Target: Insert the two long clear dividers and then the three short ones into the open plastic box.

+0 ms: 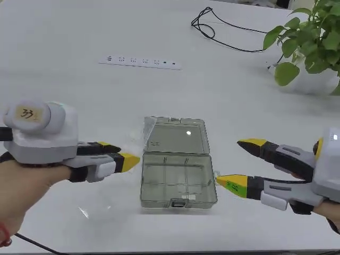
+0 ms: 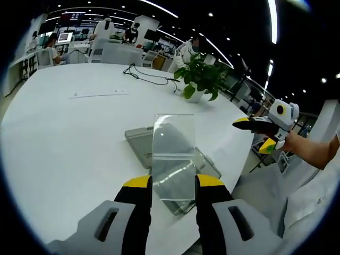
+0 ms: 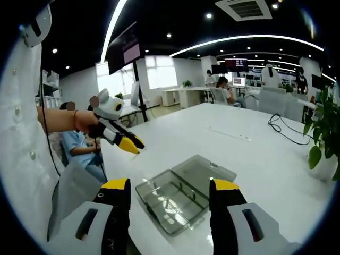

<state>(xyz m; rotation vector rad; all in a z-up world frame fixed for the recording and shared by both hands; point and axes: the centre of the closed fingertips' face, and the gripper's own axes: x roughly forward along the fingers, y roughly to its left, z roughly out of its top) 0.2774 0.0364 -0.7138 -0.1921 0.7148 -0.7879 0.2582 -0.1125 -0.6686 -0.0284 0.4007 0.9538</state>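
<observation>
The open clear grey box (image 1: 178,180) sits on the white table, its lid (image 1: 178,135) laid flat behind it. Faint partition lines show inside the box (image 3: 172,199). My left gripper (image 1: 125,153) hovers just left of the box and is shut on a clear divider (image 2: 172,154), which stands up between its jaws (image 2: 174,181) above the box (image 2: 175,159). To the right of the box my right gripper (image 1: 232,161) is open, with nothing between its jaws (image 3: 170,183). A small clear piece (image 1: 83,212) lies on the table at the front left.
A white power strip (image 1: 141,61) lies farther back, with a black cable (image 1: 223,32) and a potted plant (image 1: 308,37) at the back right. The table's front edge runs close below the box. Other people sit at desks in the distance.
</observation>
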